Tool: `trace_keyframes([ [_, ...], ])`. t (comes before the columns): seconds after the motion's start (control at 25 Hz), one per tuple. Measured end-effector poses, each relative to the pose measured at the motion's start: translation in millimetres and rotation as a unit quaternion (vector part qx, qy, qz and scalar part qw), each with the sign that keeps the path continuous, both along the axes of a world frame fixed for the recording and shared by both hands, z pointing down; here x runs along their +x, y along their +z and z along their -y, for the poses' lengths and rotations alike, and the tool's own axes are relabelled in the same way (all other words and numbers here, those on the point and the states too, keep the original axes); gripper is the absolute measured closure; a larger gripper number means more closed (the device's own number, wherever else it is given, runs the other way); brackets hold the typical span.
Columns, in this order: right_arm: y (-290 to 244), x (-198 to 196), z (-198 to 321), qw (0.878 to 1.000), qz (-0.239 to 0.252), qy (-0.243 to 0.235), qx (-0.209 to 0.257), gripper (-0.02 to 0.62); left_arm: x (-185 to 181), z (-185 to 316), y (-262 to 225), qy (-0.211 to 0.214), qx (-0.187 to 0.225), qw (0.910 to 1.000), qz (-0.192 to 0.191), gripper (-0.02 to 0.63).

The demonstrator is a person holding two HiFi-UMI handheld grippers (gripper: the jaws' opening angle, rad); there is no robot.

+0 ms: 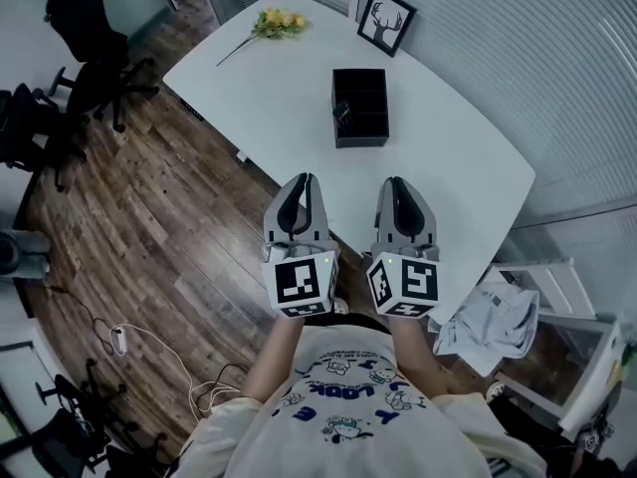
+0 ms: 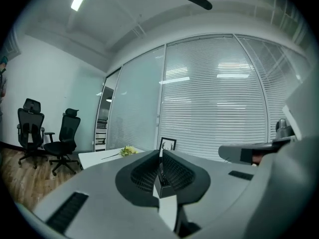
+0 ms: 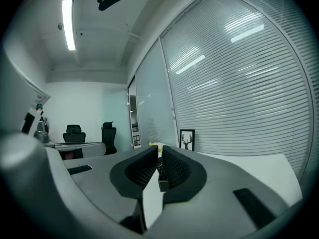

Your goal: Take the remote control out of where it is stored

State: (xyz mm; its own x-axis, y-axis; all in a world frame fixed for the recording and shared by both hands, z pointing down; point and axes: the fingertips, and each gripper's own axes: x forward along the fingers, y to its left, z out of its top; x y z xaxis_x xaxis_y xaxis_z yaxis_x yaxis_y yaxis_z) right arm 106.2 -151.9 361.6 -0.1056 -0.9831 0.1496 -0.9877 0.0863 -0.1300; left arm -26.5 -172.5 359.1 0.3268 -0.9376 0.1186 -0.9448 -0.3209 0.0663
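A black divided organizer box [image 1: 360, 108] stands in the middle of the white table [image 1: 468, 157]. A dark object, likely the remote control [image 1: 343, 117], sticks up in its left middle compartment. Both grippers hover side by side over the table's near edge, a good way short of the box and pointing at it. My left gripper [image 1: 308, 178] has its jaws together with nothing between them. The right gripper [image 1: 394, 181] is likewise shut and empty. Through the slit between the left gripper's [image 2: 160, 156] jaws, the box [image 2: 162, 184] shows small. It appears the same way past the right gripper [image 3: 160, 153].
A framed deer picture [image 1: 386, 20] leans at the table's far edge, and yellow flowers [image 1: 279, 22] lie at the far left corner. Black office chairs [image 1: 90, 68] stand on the wood floor to the left. A white cloth [image 1: 495, 322] lies on a stand at the right.
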Motion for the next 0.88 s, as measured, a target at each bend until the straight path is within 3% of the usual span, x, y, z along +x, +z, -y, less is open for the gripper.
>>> trace_keyframes([
  [0.56,14,21,113,0.998,0.001,0.063,-0.030,0.546,25,128,34,0.074,-0.059,0.9955,-0.005,0.584],
  [0.88,42,35,145,0.993,0.005,0.097,-0.064,0.547,49,164,70,0.129,-0.103,0.9860,-0.026,0.583],
])
